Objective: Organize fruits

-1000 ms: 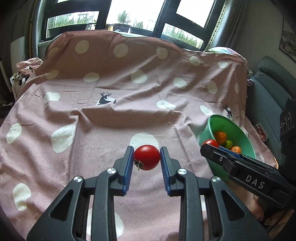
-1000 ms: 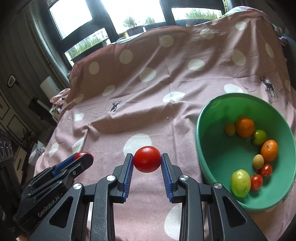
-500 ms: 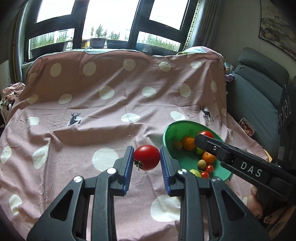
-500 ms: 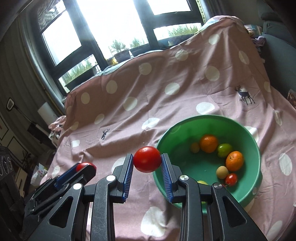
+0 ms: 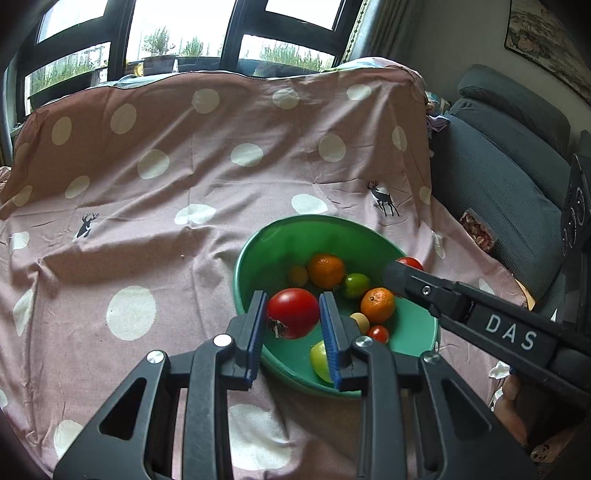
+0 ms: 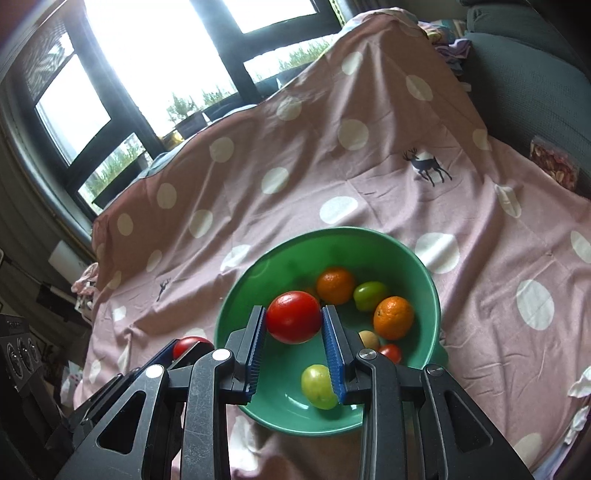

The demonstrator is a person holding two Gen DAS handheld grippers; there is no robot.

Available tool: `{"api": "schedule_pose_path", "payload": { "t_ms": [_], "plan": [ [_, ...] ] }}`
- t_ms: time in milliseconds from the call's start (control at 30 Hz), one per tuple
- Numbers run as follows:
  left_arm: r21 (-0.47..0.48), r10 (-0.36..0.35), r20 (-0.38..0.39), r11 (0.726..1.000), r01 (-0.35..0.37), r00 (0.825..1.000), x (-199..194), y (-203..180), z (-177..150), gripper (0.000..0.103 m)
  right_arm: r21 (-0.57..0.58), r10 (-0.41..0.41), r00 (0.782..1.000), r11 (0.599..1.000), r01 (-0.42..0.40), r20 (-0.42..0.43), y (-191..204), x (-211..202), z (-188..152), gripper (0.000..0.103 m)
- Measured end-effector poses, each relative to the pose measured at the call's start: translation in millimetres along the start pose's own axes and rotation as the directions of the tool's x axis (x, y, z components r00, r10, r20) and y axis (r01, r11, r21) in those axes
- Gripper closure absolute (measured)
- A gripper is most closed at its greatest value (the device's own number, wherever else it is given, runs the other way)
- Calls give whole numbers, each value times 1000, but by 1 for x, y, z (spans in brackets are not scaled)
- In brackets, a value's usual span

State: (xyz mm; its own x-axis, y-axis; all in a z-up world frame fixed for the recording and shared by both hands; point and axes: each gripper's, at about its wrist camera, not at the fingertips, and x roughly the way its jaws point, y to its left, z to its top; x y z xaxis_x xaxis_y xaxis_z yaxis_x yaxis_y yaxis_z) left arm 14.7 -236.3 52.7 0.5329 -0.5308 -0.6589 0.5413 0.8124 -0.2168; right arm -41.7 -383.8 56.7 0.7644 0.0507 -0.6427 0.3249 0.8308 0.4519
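My left gripper (image 5: pixel 293 314) is shut on a red tomato (image 5: pixel 293 312) with its stem end facing me, held over the near left rim of the green bowl (image 5: pixel 258 243). My right gripper (image 6: pixel 294 321) is shut on a second red tomato (image 6: pixel 293 321), held above the bowl (image 6: pixel 332 236). The bowl holds two oranges (image 6: pixel 393 316), green fruits (image 6: pixel 317 380), small red tomatoes and small yellow ones. The right gripper shows in the left wrist view (image 5: pixel 402 269) over the bowl's right rim. The left gripper shows in the right wrist view (image 6: pixel 188 345) at the bowl's left.
The bowl sits on a pink cloth with white dots (image 5: pixel 147 221) spread over a raised surface. A grey sofa (image 5: pixel 509 177) stands to the right with a small packet (image 5: pixel 476 232) on it. Windows (image 5: pixel 177 33) are behind.
Both grippers have moved right and forward with their tomatoes, from over the bare cloth to over the green bowl. The bowl now lies right under both.
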Motion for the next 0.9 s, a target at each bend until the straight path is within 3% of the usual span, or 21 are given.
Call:
{"api": "schedule_pose_path", "payload": {
  "t_ms": [367, 900],
  "plan": [
    [13, -12, -100, 1000, 13, 995, 37, -14, -7, 74, 70, -20, 995, 997, 27, -96, -27, 23, 0, 71],
    [2, -3, -145, 1000, 3, 989, 50, -15, -10, 75, 84, -34, 989, 995, 47, -141, -34, 35, -2, 71]
  ]
}}
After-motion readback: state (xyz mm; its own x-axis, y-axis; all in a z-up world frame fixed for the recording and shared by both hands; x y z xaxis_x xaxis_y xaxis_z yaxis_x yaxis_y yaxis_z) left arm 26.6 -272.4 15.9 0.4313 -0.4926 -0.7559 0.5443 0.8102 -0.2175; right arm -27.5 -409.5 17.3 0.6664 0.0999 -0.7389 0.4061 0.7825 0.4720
